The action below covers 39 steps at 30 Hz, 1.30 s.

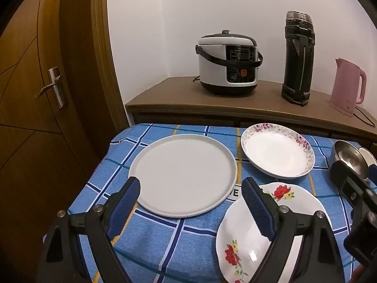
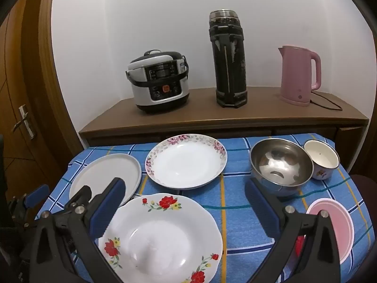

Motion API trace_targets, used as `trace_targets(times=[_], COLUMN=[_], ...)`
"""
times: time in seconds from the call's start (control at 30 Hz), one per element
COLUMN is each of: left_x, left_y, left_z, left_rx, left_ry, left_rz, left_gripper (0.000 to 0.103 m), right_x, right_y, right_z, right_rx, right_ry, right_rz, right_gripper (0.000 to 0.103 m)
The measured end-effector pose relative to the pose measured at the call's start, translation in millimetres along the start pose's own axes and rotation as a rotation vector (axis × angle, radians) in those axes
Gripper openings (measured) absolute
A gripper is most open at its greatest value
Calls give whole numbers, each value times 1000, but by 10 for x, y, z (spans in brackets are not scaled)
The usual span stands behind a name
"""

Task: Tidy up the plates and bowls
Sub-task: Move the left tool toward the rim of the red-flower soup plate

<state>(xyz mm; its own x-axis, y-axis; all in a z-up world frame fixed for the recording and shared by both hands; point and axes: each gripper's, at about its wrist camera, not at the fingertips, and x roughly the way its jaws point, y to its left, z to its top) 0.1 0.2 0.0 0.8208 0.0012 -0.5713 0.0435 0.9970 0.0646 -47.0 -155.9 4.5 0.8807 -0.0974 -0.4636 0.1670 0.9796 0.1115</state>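
White wall [image 2: 165,11] behind, wooden sideboard [image 2: 212,118] carrying rice cooker [image 2: 159,82], black flask [image 2: 229,59], pink kettle [image 2: 299,75]. Blue checked desk [image 2: 235,202] below both grippers. Left gripper [image 1: 190,202]: jaws wide apart, nothing between the pads, grey plate [image 1: 183,174] just ahead, red-flowered plate [image 1: 247,231] under the right-hand jaw. Right gripper [image 2: 183,202]: jaws wide apart, holding nothing, hovering over the same red-flowered plate, purple-rimmed plate [image 2: 186,160] ahead, steel bowl [image 2: 280,165] and enamel cup [image 2: 321,160] ahead right, pink bowl [image 2: 334,224] beside the right-hand jaw.
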Motion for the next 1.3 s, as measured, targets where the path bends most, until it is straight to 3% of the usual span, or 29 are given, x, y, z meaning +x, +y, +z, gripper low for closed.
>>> trace_targets(times=[0.97,1.3], left_x=[160,289], left_y=[173,330], left_z=[-46,-33], left_rx=[-46,-51], left_ry=[17,35], left_rz=[11,14], left_gripper=[90,90], right_x=[135,311], right_y=[149,242], right_z=[11,42], right_rx=[-44,-67], right_ry=[15,64], right_rz=[28,82], right_gripper=[102,88])
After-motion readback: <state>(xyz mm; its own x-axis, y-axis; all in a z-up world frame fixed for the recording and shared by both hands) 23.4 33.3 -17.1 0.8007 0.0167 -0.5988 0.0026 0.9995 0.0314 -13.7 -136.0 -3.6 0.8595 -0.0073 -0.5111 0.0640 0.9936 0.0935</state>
